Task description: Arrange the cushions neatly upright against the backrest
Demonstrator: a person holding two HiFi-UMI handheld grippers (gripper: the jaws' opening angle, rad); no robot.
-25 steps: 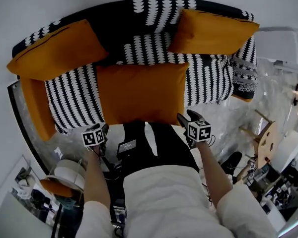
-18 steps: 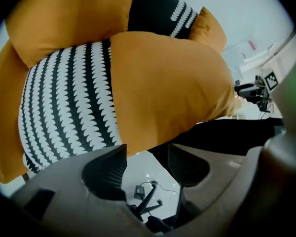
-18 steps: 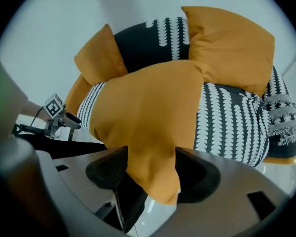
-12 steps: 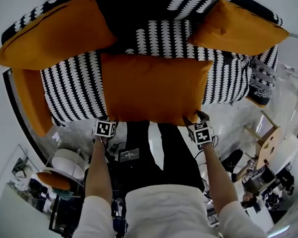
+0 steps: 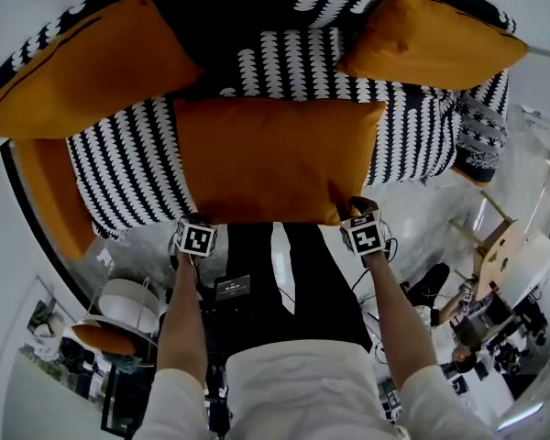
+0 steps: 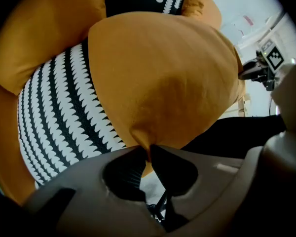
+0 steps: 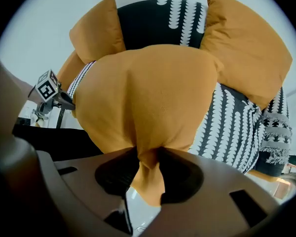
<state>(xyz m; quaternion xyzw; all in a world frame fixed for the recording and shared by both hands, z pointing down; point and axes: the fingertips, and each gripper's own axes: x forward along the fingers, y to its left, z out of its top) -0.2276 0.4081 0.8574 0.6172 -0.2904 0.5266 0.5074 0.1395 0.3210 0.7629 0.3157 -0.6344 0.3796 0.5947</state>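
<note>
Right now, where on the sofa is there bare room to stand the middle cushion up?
The backrest is bare between the left cushion and right cushion. Patterned seat strips show either side of the middle cushion, which crowds the centre.

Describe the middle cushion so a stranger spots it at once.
On the black-and-white sofa, the left cushion and right cushion lean in the back corners; the middle cushion, orange like them, lies flat at the seat's front. Only it is pinched, at its near corners, by the left gripper and right gripper, whose fingers have just been closing.
</note>
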